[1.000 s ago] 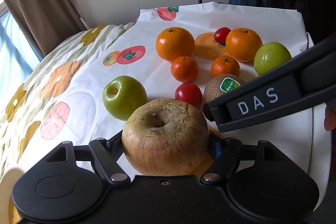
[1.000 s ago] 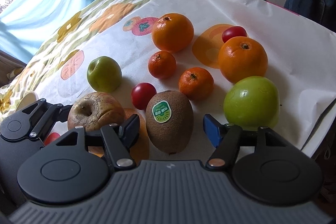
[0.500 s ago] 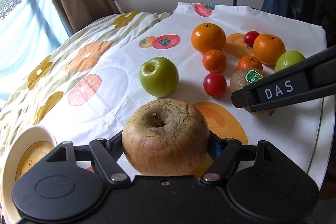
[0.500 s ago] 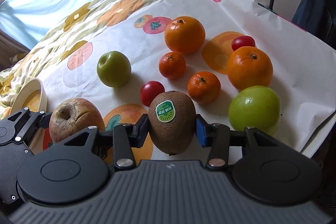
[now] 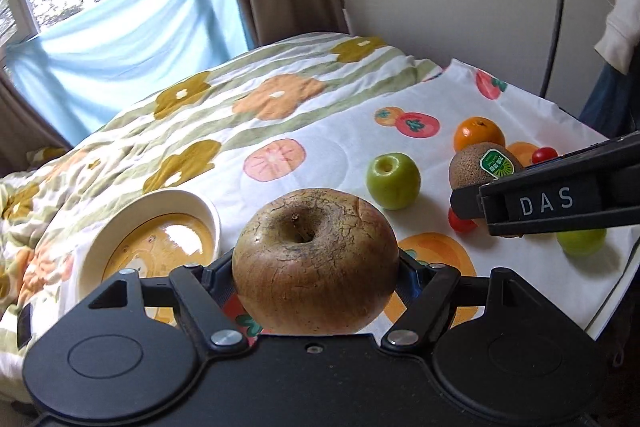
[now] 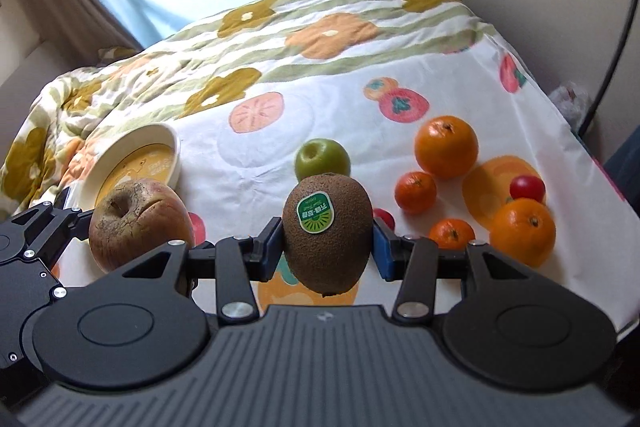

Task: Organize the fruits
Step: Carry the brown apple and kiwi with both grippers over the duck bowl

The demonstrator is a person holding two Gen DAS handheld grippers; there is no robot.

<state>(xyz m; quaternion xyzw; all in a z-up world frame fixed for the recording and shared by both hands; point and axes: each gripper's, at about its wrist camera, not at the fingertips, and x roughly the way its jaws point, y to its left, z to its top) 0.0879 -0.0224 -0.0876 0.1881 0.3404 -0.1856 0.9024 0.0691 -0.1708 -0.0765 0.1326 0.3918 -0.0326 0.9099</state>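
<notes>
My left gripper (image 5: 316, 267) is shut on a wrinkled brown apple (image 5: 315, 265) and holds it above the cloth, just right of a white bowl (image 5: 120, 223). My right gripper (image 6: 326, 239) is shut on a kiwi (image 6: 328, 233) with a green sticker, lifted above the cloth. The kiwi (image 5: 484, 169) and the right gripper's finger show at the right in the left wrist view. The apple (image 6: 138, 225) shows at the left in the right wrist view, in front of the bowl (image 6: 132, 155).
On the white fruit-print cloth (image 6: 340, 107) lie a green apple (image 6: 322, 159), two big oranges (image 6: 446, 147) (image 6: 522, 231), two small mandarins (image 6: 415, 191), cherry tomatoes (image 6: 527, 187) and another green apple (image 5: 580, 241). A flowered quilt (image 6: 240, 39) covers the bed behind. A wall stands at the right.
The right gripper shut on the kiwi and lifted it. Both grippers swung left with their fruits, toward the white bowl, which came into view.
</notes>
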